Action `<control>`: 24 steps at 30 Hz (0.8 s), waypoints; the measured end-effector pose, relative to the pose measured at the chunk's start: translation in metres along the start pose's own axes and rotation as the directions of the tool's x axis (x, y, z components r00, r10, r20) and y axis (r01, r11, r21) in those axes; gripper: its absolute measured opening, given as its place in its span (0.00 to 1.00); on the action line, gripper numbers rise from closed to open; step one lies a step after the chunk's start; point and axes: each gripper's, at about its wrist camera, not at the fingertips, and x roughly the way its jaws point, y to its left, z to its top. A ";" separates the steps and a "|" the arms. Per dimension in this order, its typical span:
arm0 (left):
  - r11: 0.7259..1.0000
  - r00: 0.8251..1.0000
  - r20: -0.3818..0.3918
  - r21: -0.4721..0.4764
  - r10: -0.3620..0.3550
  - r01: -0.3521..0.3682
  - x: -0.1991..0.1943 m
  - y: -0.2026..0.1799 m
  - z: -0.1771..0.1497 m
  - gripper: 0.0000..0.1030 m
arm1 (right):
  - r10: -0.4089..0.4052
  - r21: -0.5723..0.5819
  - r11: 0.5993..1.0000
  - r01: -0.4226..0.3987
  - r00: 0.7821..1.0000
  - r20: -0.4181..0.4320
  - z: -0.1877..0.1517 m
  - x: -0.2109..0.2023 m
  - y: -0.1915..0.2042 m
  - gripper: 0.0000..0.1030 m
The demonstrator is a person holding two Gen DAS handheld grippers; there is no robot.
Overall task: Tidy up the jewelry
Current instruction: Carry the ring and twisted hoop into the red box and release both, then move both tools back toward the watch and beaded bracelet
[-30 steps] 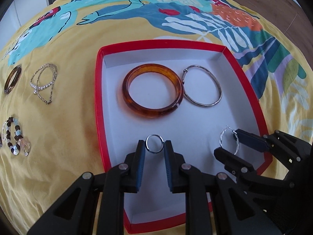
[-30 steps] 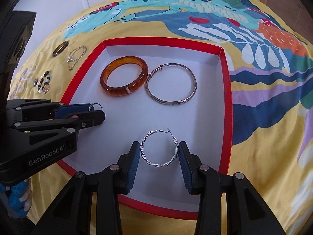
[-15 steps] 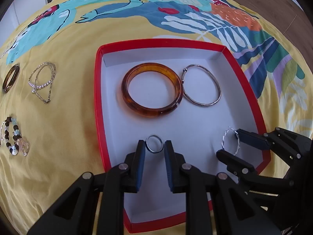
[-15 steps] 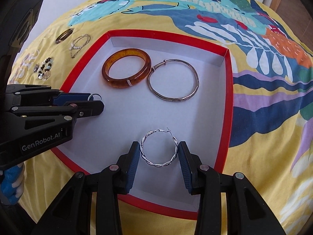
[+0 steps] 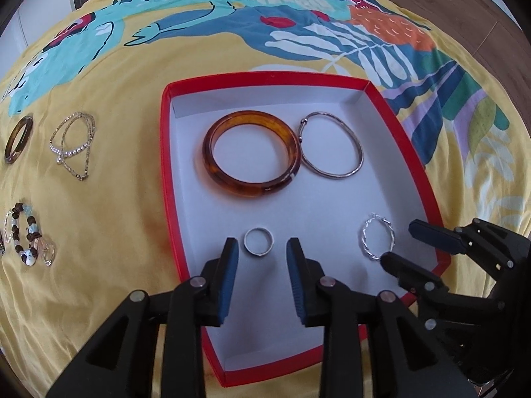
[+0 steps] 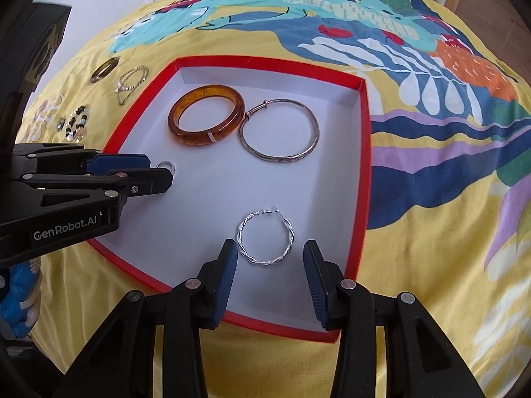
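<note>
Across the whole scene spreads a yellow bedspread (image 5: 116,76) printed with teal, blue and orange shapes, and on it sits a shallow red box (image 5: 165,165) with a white floor. Nearest of all, the left hand-held gripper (image 5: 262,258) points down into the box's near left part; its jaws have just been opening, and the small silver ring (image 5: 258,241) lies flat on the box floor between the blue pads, touching neither. To its right the right hand-held gripper (image 6: 270,258) straddles the twisted silver hoop earring (image 6: 265,238), which lies on the floor in the near right part; the left pad sits just at the hoop's edge while a gap shows at the right pad, so the jaws are partly open and no grip is evident. Farther back in the box the amber bangle (image 5: 251,157) lies touching the thin silver bangle (image 5: 332,146) on its right. Left of the box, on the bedspread, lie a pearl-and-chain bracelet (image 5: 73,144), a brown ring-shaped bangle (image 5: 18,139) and a cluster of beaded bracelets (image 5: 28,242).
</note>
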 end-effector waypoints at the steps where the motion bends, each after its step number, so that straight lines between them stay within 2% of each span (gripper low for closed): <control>1: 1.000 1.000 0.003 -0.003 -0.003 0.003 -0.002 0.001 0.000 0.28 | -0.002 0.008 1.000 0.002 1.000 0.005 0.000 -0.003 -0.001 0.40; 15: 0.999 0.995 0.094 -0.035 -0.027 0.030 -0.050 0.023 0.005 0.28 | -0.025 0.101 0.995 0.018 0.998 0.065 0.013 -0.027 0.002 0.43; 20: 0.997 0.990 0.137 -0.076 -0.008 0.019 -0.068 0.046 0.000 0.28 | -0.015 0.094 0.996 0.005 0.995 0.102 0.024 -0.034 0.016 0.43; 24: 0.994 0.991 0.131 -0.107 0.028 -0.014 -0.078 0.070 -0.009 0.28 | 0.005 0.083 0.996 -0.017 0.990 0.138 0.036 -0.040 0.033 0.43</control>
